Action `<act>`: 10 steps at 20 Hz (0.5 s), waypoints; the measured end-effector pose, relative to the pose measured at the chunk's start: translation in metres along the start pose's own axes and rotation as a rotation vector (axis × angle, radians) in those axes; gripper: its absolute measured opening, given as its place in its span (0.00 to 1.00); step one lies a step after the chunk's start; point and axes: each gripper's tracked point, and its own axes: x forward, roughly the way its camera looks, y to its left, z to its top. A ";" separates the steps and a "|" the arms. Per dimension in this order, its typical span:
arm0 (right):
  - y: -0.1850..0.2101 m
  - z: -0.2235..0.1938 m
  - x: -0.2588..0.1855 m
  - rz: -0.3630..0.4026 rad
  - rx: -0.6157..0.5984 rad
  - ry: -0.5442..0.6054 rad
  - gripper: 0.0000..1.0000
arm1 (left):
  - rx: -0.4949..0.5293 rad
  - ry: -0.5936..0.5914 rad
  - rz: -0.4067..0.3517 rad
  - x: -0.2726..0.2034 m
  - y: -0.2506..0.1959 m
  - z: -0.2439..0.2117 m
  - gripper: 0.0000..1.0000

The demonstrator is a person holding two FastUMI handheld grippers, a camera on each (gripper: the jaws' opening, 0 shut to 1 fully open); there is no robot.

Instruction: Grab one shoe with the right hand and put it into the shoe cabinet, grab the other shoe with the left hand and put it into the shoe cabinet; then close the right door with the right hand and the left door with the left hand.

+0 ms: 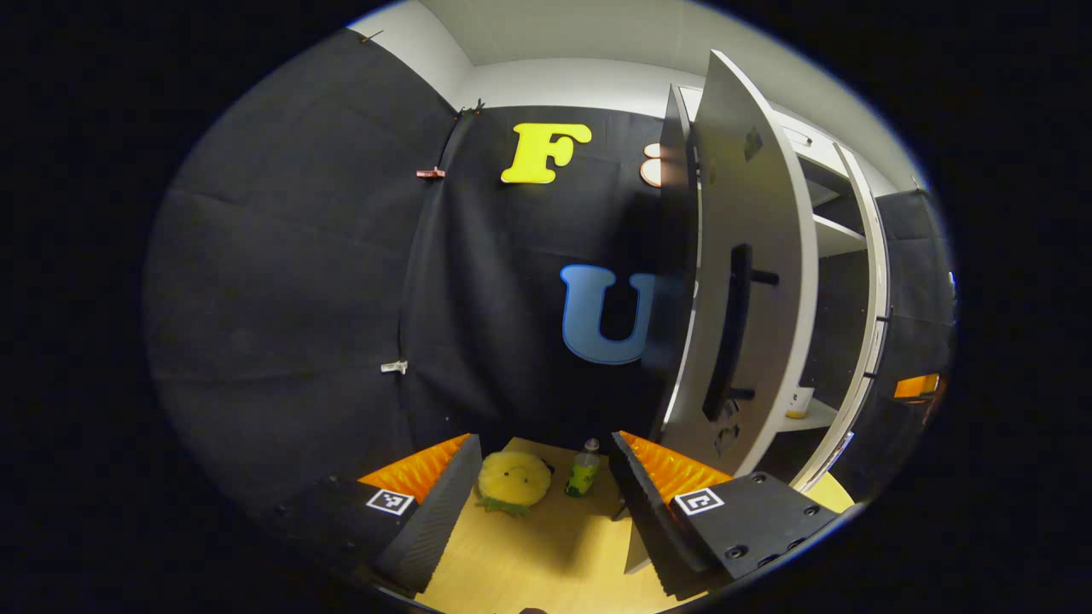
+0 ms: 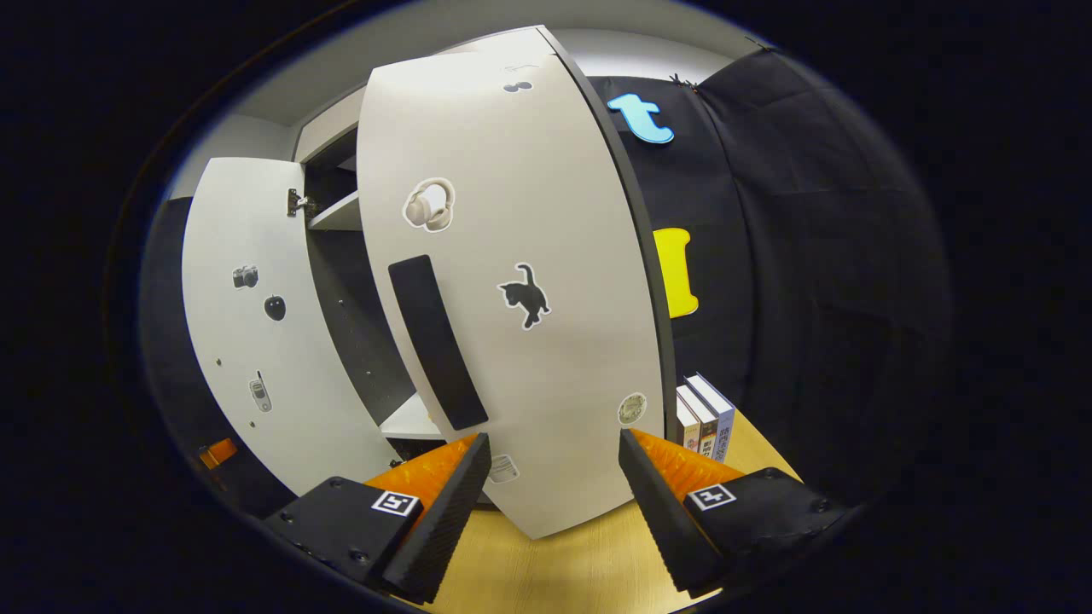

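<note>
Both hand-held grippers are seen empty and spread apart before a shoe cabinet whose two doors stand open, the door-closing stage of the task apparently not yet completed.

In the right gripper view, the right hand-held gripper [image 2: 554, 486] is held with fingers apart just in front of the right door [image 2: 512, 281], which is swung partly out over the wooden desk [image 2: 563, 571]; nothing is clamped between the fingers. The door's dark bar handle [image 2: 437, 341] lies ahead and slightly left of the gripper, not yet touched. Beyond the door's right edge, a row of books [image 2: 704, 418] is stood on the desk. Farther left, the left door [image 2: 256, 341] is seen open, with the cabinet interior [image 2: 358, 281] between the two.

In the left gripper view, the left hand-held gripper [image 1: 542, 486] is likewise open and holding nothing. Just ahead of it, a yellow plush toy [image 1: 514, 482] and a small green bottle [image 1: 583, 471] rest on the desk. To its right, the left door is presented nearly edge-on, well apart from the fingers.

The shoes cannot be made out; they are judged already stowed, though this cannot be confirmed. Both doors remain to be closed.
</note>
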 end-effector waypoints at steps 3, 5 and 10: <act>0.003 -0.013 -0.008 -0.025 -0.030 0.012 0.98 | -0.005 -0.024 -0.061 0.025 -0.005 0.025 0.95; 0.004 -0.020 -0.014 -0.040 -0.050 0.021 0.98 | -0.020 -0.023 -0.079 0.042 -0.008 0.034 0.95; 0.004 -0.040 -0.027 -0.059 -0.055 0.052 0.98 | -0.069 -0.024 -0.204 0.069 -0.049 0.055 0.95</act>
